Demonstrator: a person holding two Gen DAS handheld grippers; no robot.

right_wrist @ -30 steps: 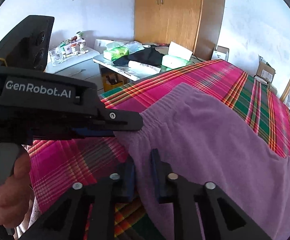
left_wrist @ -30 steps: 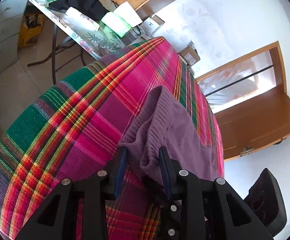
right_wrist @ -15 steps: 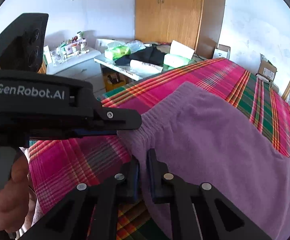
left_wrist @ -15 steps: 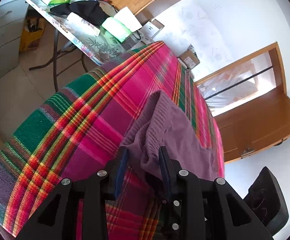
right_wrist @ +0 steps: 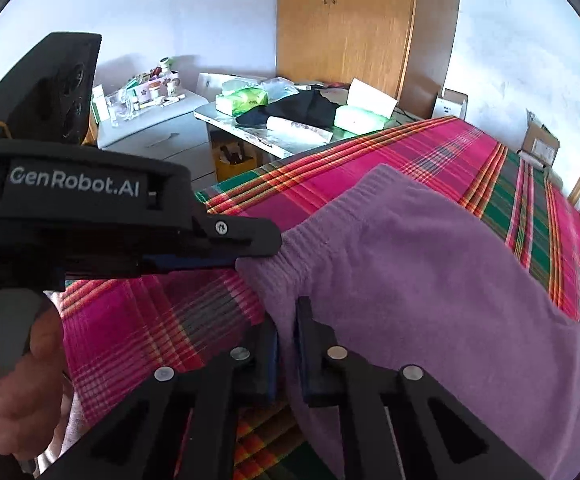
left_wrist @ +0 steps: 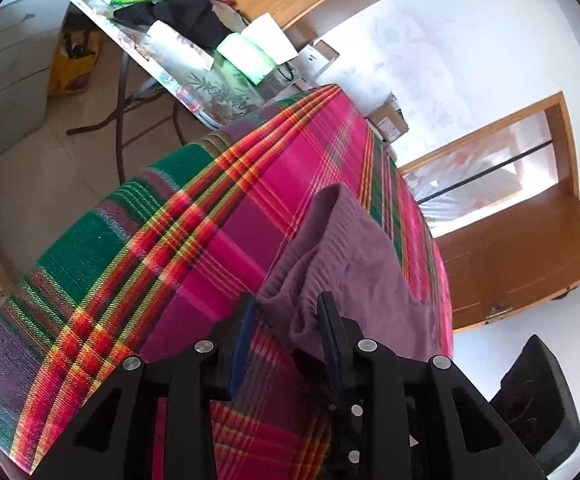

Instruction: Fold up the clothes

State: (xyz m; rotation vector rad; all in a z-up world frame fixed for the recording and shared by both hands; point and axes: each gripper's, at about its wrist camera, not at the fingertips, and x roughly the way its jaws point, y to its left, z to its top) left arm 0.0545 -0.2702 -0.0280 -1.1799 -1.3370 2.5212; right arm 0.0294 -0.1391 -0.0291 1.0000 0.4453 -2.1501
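**Purple garment gripped at the waistband**

On the plaid cloth (right_wrist: 370, 168) lies the purple garment (right_wrist: 430, 272), its ribbed waistband bunched toward us at the near edge. We pinch that waistband with our left gripper (left_wrist: 286, 312); fabric fills the gap between its jaws, which stand fairly wide around the bunch. Our right gripper (right_wrist: 288, 320) clamps the same hem just beside it, jaws narrow on a thin fold. Our hand (right_wrist: 30, 380) grips the left tool's handle. Beyond the cloth stands a side table (right_wrist: 274, 136) with tissue packs (right_wrist: 242, 98) and dark clothing (right_wrist: 302, 110), then a wooden wardrobe (right_wrist: 346, 20).
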